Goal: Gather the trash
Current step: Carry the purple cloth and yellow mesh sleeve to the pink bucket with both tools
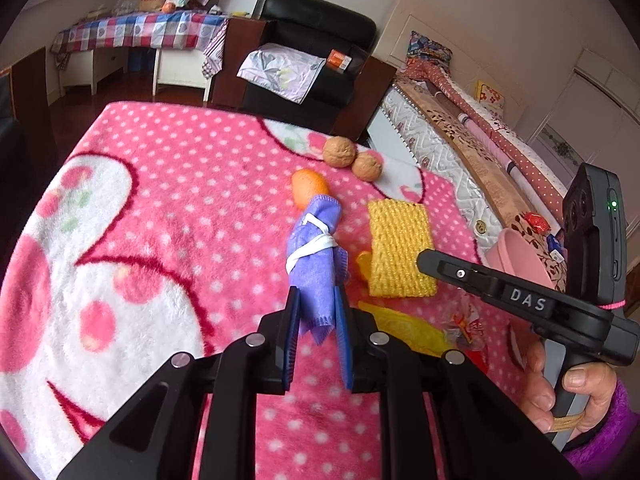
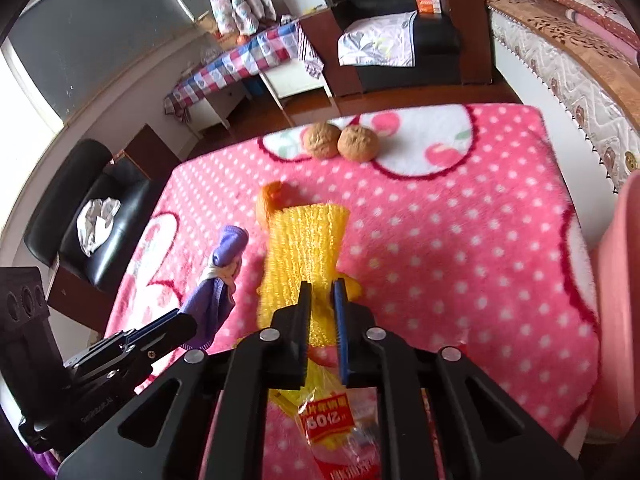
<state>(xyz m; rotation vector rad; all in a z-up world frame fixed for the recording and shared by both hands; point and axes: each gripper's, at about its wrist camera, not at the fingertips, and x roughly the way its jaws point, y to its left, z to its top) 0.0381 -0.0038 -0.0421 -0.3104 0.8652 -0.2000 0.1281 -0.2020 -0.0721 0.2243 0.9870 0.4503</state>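
My left gripper (image 1: 317,300) is shut on the near end of a rolled purple cloth (image 1: 316,248) tied with a white band; the cloth also shows in the right wrist view (image 2: 224,268). My right gripper (image 2: 323,294) hovers over a yellow foam net (image 2: 300,256), its jaws narrowly apart with nothing clearly between them. The net also shows in the left wrist view (image 1: 400,248). A clear and red snack wrapper (image 2: 336,428) and a yellow wrapper (image 1: 404,328) lie near me. An orange peel (image 1: 308,188) lies beyond the cloth.
Two walnuts (image 1: 352,156) sit near the far edge of the pink polka-dot blanket (image 1: 160,220). A pink bin (image 2: 616,300) stands at the right edge. Beyond are a black armchair (image 1: 320,60) and a bed (image 1: 480,128).
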